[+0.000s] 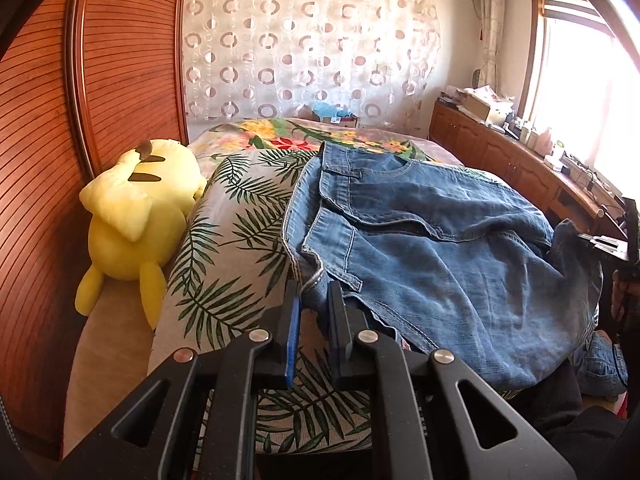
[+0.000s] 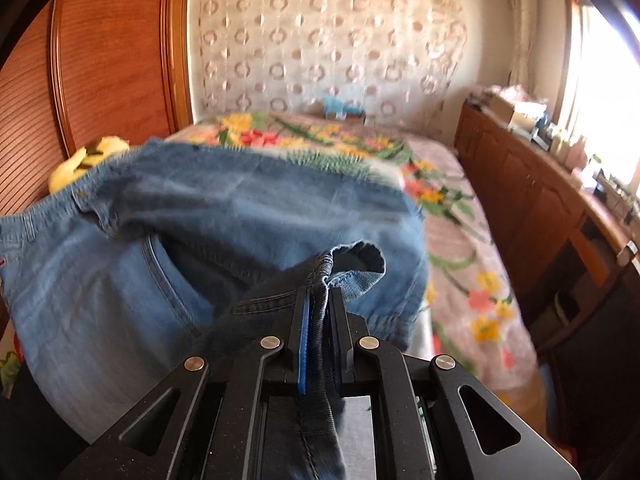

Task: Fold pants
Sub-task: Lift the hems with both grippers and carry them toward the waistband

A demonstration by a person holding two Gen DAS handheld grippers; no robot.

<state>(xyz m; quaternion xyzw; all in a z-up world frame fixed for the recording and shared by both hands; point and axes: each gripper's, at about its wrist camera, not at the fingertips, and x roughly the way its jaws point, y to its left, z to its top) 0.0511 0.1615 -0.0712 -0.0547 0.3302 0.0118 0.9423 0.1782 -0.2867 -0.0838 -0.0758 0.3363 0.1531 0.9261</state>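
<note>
Your left gripper [image 1: 314, 292] fingers spread around blue denim pants [image 1: 420, 232] edge | your right gripper [image 2: 318, 300] pinches their hem

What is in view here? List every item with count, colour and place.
jeans: one, blue denim, spread on the bed.
leaf-print cloth: one, pale with green fronds, under the jeans.
bed cover: one, pink with flowers, on the bed.
plush toy: one, yellow, between bed and wardrobe.
wardrobe: one, reddish wood, at the left.
curtain: one, white with ring pattern, back wall.
cabinet: one, brown wood, under the window, cluttered top.
left gripper: black, fingers apart around a jeans edge.
right gripper: black, shut on a jeans hem.
</note>
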